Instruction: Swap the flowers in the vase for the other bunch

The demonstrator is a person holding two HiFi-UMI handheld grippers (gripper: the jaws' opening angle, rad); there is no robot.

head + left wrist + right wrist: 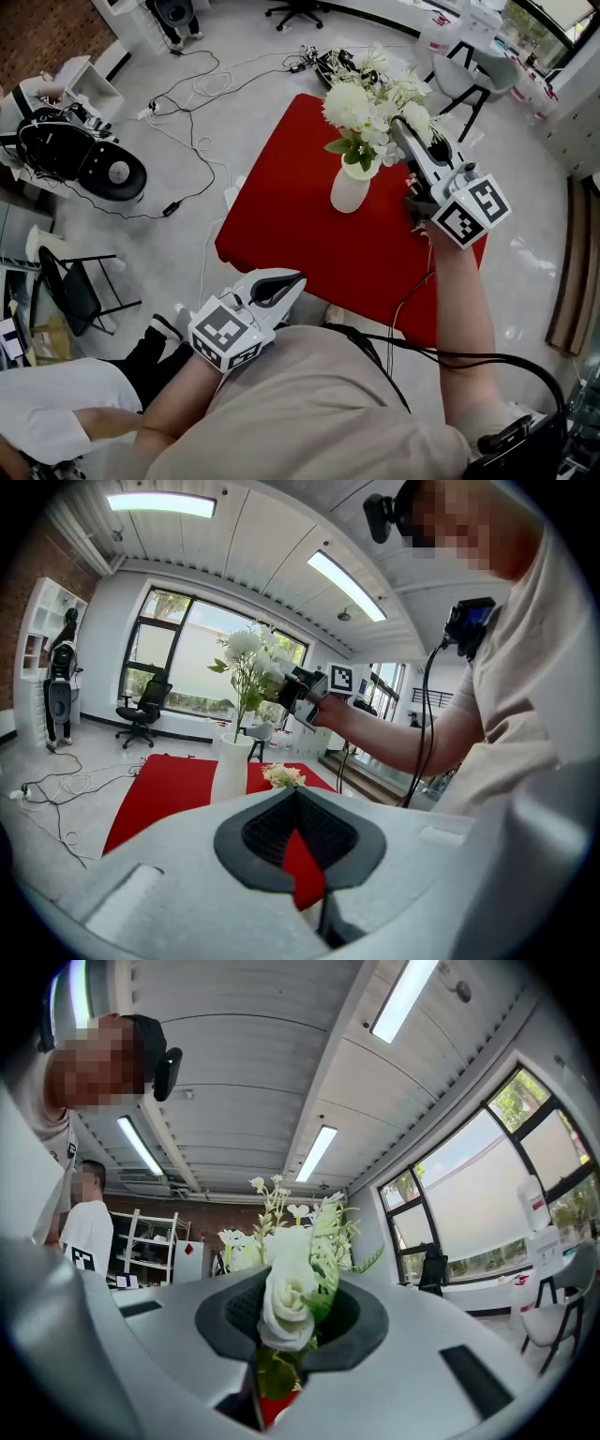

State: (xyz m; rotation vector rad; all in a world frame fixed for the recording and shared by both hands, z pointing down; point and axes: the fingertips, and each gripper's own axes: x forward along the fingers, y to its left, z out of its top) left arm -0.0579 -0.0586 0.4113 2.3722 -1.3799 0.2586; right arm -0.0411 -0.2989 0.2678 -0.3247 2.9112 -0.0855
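A white vase stands on the red table. Over it is a bunch of white flowers with green leaves. My right gripper is shut on the stems of this bunch, just above the vase mouth. In the left gripper view the stems still reach down to the vase. A second, small cream bunch lies on the table behind the vase; it is hidden in the head view. My left gripper hangs shut and empty near the table's front edge.
Cables trail over the floor left of the table. A black round device and a folding chair stand at the left. A white stool is beyond the table's far right corner. A person in white is at the bottom left.
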